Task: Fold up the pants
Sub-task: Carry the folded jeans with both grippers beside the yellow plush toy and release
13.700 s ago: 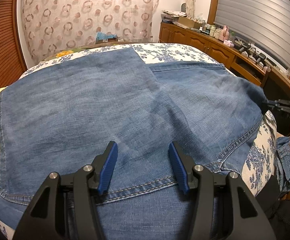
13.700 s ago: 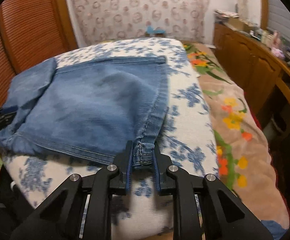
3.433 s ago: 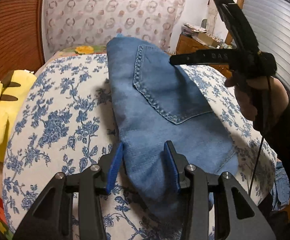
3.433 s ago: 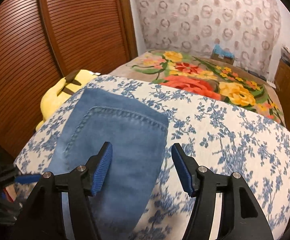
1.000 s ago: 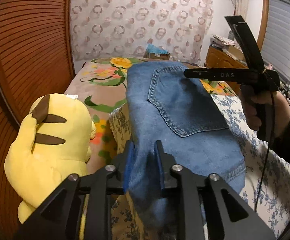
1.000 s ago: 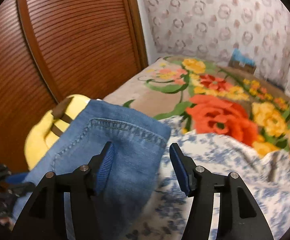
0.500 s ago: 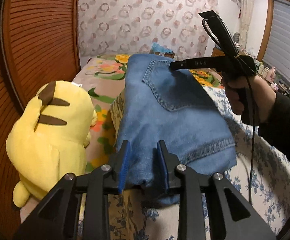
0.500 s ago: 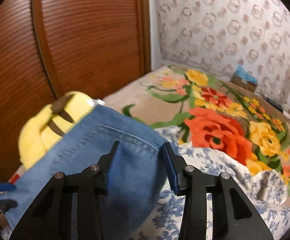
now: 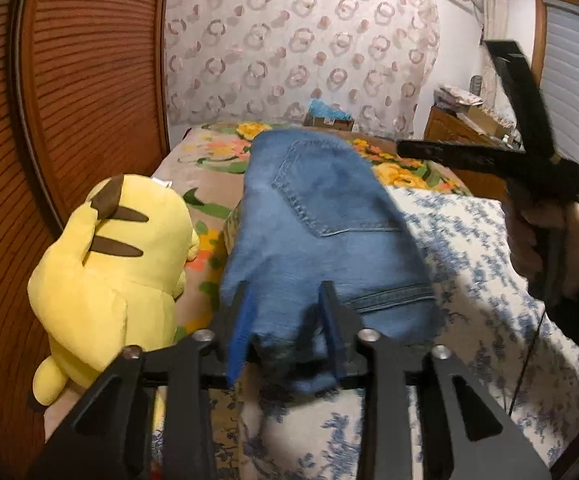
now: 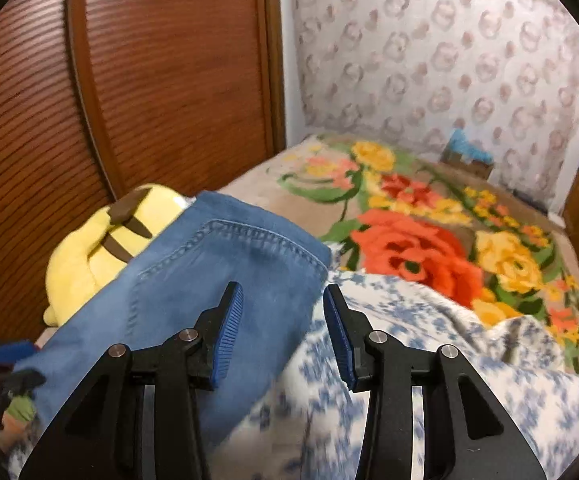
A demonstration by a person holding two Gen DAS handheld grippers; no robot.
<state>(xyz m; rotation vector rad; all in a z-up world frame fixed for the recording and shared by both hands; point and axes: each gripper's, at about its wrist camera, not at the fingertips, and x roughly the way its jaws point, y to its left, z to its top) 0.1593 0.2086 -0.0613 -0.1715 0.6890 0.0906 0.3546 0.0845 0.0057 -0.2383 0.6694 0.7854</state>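
Blue denim fills the near middle of both views: the folded pants (image 9: 321,236) lie on a blue-and-white floral quilt (image 9: 485,264) at the bed's edge, back pocket facing up.

In the left wrist view, the left gripper (image 9: 287,320) sits over the nearest end of the pants. Its jaws have just been opening; the blue fingers (image 9: 239,332) now stand narrowly apart with a fold of denim loose between them, not pinched. Just left of the pants sits a yellow plush toy (image 9: 117,264) with brown stripes. To the right, a hand (image 9: 549,248) holds the right gripper's black handle above the quilt.

In the right wrist view, the right gripper (image 10: 285,332) has its fingers (image 10: 229,332) partly open, straddling the pants' right edge without pressing it. Its jaws closed somewhat a moment ago.

Farther back lies a flowered blanket (image 10: 421,240). A brown slatted door (image 10: 149,80) stands at left, and a patterned curtain (image 9: 297,52) hangs at the far wall.
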